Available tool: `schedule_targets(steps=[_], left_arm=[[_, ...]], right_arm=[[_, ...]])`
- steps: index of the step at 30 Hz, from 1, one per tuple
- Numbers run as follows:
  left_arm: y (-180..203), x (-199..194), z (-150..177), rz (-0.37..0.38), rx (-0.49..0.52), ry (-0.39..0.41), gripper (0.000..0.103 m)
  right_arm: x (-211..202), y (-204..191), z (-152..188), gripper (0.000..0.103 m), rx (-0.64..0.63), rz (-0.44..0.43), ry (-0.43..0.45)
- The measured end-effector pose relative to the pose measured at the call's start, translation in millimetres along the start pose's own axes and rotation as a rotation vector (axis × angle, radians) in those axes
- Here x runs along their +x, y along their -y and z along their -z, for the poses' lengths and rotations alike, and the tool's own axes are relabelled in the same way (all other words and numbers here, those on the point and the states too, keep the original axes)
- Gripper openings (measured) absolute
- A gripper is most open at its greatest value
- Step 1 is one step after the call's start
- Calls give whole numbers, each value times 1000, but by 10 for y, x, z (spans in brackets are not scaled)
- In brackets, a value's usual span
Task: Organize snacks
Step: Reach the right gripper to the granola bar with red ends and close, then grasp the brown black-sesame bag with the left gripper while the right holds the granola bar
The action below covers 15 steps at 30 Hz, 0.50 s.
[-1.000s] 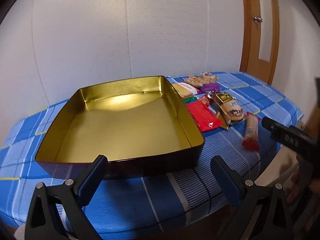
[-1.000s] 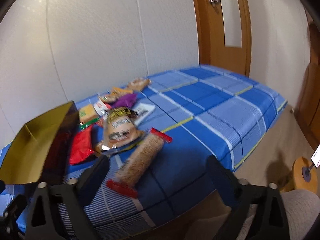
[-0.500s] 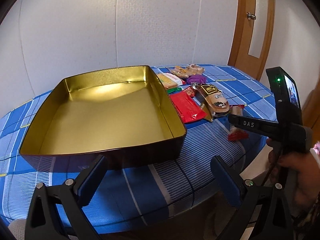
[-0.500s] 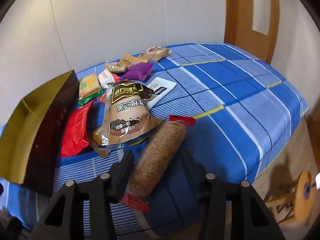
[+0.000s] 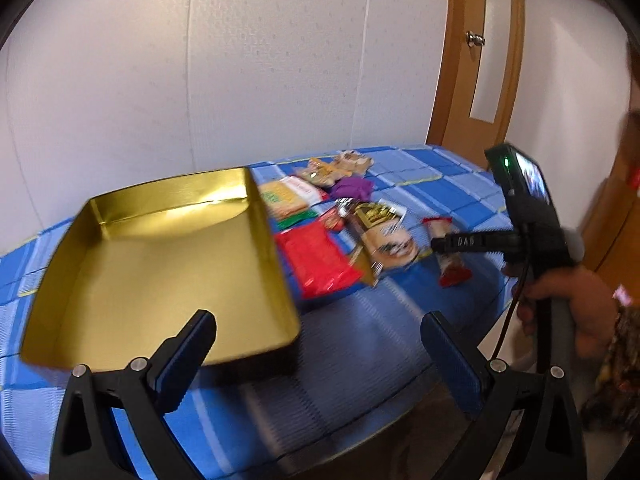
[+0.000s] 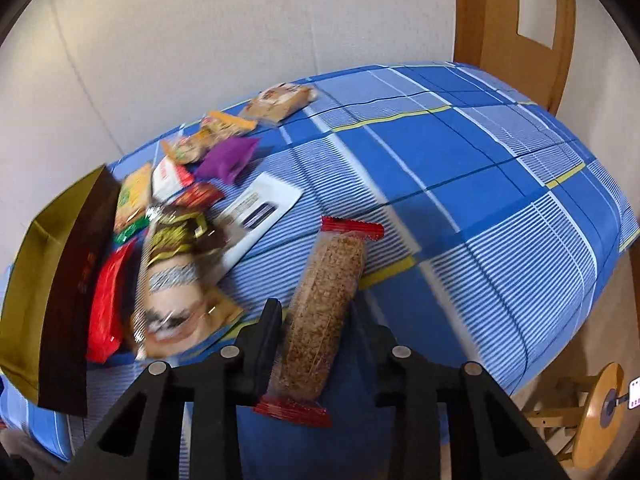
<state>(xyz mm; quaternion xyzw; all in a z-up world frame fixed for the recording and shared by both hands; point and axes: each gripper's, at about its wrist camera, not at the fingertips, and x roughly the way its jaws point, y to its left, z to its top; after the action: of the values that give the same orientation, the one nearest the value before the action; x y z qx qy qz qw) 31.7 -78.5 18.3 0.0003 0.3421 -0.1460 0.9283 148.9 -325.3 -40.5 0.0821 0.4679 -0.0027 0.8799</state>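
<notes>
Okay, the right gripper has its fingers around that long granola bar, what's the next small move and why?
Probably lift it straight up. The right gripper has just been closing and its jaws now pinch the granola bar, which seems to lie on the tablecloth. The gold tin to the left is empty, so clearing the neighbouring packets first makes sense.

A blue plaid cloth (image 6: 460,184) with white and yellow lines covered the table. Behind it stood a white textured wall (image 5: 240,60) and, to the right, a wooden door (image 5: 476,60) with a metal knob (image 5: 475,38). A small round wooden stool (image 6: 596,412) sat on the floor beside the table.
</notes>
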Motion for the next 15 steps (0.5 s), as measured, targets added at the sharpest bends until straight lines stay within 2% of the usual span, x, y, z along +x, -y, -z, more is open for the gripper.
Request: schedule_targets(steps=[3, 5, 7, 9, 15], left_arm=[[150, 143, -183, 27, 0, -10, 103], [266, 306, -312, 40, 15, -44, 103], [376, 548, -438, 23, 27, -116, 103], [450, 737, -513, -10, 25, -159, 103], [589, 1086, -725, -41, 9, -189, 103]], right_arm=[[6, 146, 2, 35, 85, -56, 0], [24, 175, 7, 35, 95, -59, -14], [22, 145, 19, 29, 54, -13, -15], [21, 121, 28, 29, 36, -3, -15], [15, 155, 32, 29, 59, -28, -17]])
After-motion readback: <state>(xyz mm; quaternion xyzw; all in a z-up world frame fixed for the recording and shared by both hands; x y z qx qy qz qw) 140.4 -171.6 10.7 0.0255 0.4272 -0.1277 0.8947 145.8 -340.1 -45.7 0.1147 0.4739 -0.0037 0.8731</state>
